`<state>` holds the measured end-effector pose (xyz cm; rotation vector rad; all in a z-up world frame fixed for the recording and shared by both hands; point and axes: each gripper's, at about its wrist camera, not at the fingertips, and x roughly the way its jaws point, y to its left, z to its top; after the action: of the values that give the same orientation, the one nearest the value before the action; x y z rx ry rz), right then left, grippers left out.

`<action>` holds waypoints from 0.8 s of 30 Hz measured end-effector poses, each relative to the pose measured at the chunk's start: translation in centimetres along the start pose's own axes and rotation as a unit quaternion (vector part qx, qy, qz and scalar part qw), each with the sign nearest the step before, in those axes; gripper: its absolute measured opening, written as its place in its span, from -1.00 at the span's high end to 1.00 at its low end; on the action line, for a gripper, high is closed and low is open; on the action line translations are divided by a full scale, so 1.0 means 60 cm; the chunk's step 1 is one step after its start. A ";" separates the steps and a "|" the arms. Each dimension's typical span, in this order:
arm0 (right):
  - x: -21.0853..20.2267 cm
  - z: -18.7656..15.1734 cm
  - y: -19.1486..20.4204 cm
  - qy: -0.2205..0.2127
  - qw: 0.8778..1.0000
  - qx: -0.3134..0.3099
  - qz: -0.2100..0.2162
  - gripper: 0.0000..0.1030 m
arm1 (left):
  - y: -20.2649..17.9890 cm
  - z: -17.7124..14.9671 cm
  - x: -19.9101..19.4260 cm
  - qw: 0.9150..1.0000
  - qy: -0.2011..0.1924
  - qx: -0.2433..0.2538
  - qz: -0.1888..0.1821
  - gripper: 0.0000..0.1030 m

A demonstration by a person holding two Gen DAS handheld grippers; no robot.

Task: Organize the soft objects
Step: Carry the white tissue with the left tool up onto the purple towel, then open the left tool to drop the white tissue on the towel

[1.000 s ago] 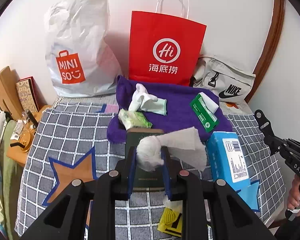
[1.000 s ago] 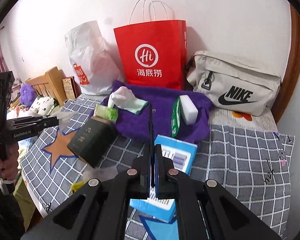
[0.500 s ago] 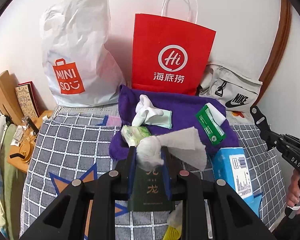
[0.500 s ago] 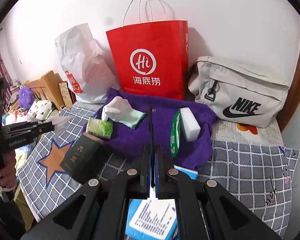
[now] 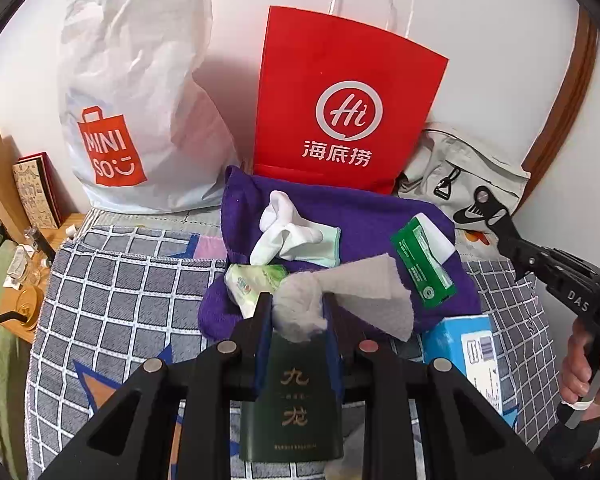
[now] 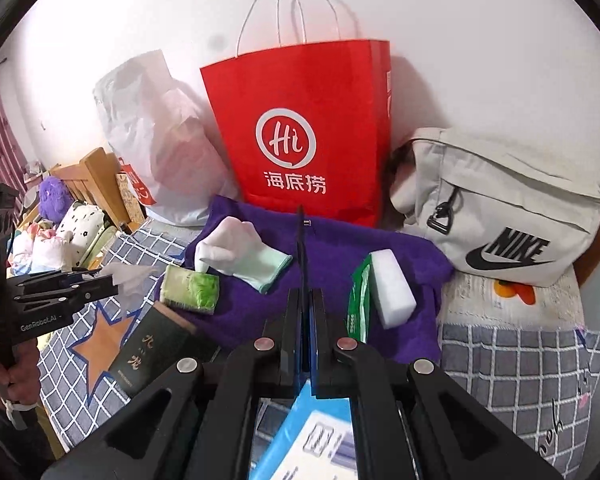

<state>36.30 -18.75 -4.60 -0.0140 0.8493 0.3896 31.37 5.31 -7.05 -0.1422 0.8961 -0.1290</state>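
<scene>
My left gripper [image 5: 298, 308] is shut on a crumpled white tissue [image 5: 340, 300] and holds it above the near edge of a purple towel [image 5: 360, 208]. On the towel lie white socks [image 5: 288, 232], a green tissue pack [image 5: 256, 284], and a green packet [image 5: 422, 268] with a white sponge [image 6: 392, 288]. My right gripper [image 6: 306, 308] is shut with nothing between its fingers, over the towel's near side [image 6: 340, 240]. The left gripper and tissue [image 6: 128, 276] show at the left of the right wrist view.
A red paper bag [image 5: 348, 96], a white Miniso bag [image 5: 136, 92] and a grey Nike bag [image 6: 500, 208] stand against the wall. A dark green box [image 5: 290, 396] and a blue box [image 5: 468, 344] lie on the checked blanket [image 5: 120, 292].
Both grippers have moved forward toward the purple towel and the bags. The left gripper still holds the tissue; the right stays shut.
</scene>
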 end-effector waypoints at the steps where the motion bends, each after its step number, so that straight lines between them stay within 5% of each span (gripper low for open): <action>1: 0.013 0.005 -0.002 0.005 1.000 -0.001 -0.001 0.94 | 0.000 0.003 0.006 1.000 0.002 0.000 0.001 0.55; 24: 0.173 -0.002 -0.046 0.064 0.996 0.025 0.056 0.94 | -0.022 0.041 0.159 0.998 0.063 0.012 -0.012 0.52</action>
<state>43.33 -17.90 -12.71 0.0566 0.9885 0.4767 39.13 2.52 -12.60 -0.1231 1.0184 -0.1733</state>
